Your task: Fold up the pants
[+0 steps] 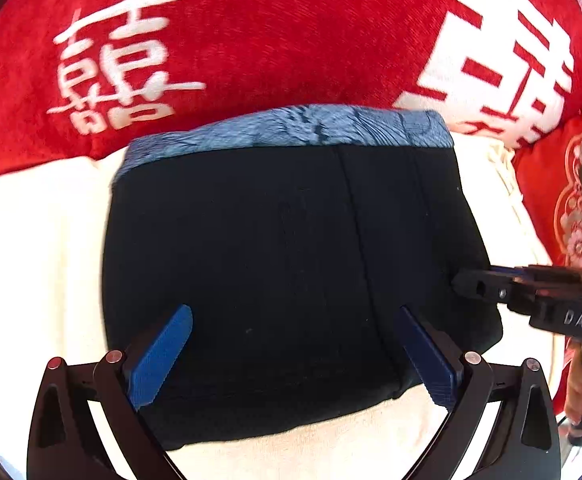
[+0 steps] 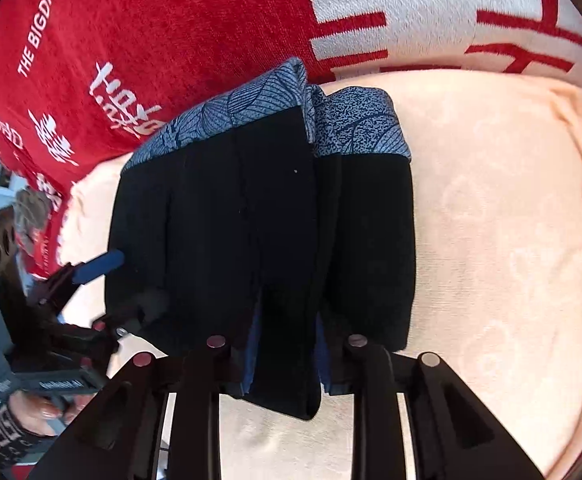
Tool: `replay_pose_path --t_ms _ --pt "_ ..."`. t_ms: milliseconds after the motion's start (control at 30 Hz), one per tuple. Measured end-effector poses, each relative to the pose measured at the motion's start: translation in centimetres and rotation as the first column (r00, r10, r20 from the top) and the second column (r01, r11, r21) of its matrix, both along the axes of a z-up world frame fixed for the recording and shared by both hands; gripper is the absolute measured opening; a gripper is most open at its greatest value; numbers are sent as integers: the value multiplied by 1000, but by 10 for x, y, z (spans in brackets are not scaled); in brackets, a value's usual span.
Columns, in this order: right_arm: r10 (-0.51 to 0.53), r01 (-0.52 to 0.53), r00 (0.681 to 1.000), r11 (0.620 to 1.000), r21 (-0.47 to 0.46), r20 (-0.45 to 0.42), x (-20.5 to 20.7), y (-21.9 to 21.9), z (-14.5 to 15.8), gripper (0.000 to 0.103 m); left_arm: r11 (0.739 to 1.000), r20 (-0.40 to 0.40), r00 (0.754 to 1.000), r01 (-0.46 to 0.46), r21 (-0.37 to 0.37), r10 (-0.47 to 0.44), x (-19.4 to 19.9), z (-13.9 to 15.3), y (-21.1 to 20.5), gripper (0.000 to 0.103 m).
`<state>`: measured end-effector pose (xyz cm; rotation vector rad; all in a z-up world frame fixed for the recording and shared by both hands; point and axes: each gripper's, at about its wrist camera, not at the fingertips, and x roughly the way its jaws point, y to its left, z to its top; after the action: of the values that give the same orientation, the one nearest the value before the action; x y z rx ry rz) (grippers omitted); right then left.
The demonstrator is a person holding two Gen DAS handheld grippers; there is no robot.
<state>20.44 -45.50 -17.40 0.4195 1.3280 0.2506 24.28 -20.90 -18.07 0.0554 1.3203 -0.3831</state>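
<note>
Pants [image 1: 283, 248] against red cushions [image 1: 251, 40]

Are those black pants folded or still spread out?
Folded: the black pants lie as a compact layered block, patterned blue band along one edge, on the cream cushion.

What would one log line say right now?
black pants with blue patterned waistband: folded on cream cushion | left gripper: open above | right gripper: pinching fold

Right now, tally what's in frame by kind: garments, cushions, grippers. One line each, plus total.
Pants, black with a blue patterned waistband, folded: 1
Red cushions with white characters: 2
Cream seat cushion under the pants: 1
Grippers: 2, left gripper open over the pants, right gripper shut on a fold of them
Total: 6
</note>
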Motion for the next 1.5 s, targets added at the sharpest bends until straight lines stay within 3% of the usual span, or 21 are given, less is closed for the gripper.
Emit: replay_pose_path --t_ms 100,167,267,467,533,567,700,800,833,867,933,1000,1133,1500 --pt "-24 25 1000 1000 17 -17 0 -2 1 30 999 7 1000 -20 37 19 -3 7 15 102" --pt "-62 63 998 997 40 -28 -5 -5 2 38 997 16 999 -30 65 29 -3 8 25 102" --pt "-197 199 980 977 82 -32 -28 -15 6 52 995 2 999 -50 82 50 -3 6 46 102" --pt "-362 380 925 900 214 -120 -58 -14 -22 50 994 -38 996 -73 84 76 -4 -2 74 102" --pt "-406 416 909 882 222 -92 -54 -18 -18 31 994 -46 996 -73 82 77 -3 -4 77 102" --pt "-413 420 907 882 213 -77 -50 -18 -14 25 994 -49 996 -73 80 77 -4 -5 80 102" --pt "-356 357 934 932 57 -27 -28 -9 1 25 994 -49 996 -71 85 76 -3 -7 84 102" --pt "-295 295 955 951 -98 9 -23 7 14 32 991 -42 995 -83 100 88 -1 -5 87 102" --pt "-294 293 956 949 -116 4 -25 11 18 39 991 -40 995 -87 100 92 0 -3 89 102" --pt "-297 294 955 948 -118 -1 -28 14 20 49 991 -38 995 -89 98 93 -1 0 90 102" --pt "-299 296 954 948 -115 -11 -37 23 23 59 992 -37 995 -85 91 89 -1 3 92 102" --pt "-293 290 956 950 -118 -13 -48 28 24 60 993 -35 996 -79 89 82 0 6 93 102" --pt "-290 285 957 952 -115 -28 -67 48 23 74 995 -42 997 -64 78 67 1 8 96 102" --pt "-282 277 958 957 -85 -52 -92 63 18 78 997 -64 997 -27 77 32 1 -2 95 102"
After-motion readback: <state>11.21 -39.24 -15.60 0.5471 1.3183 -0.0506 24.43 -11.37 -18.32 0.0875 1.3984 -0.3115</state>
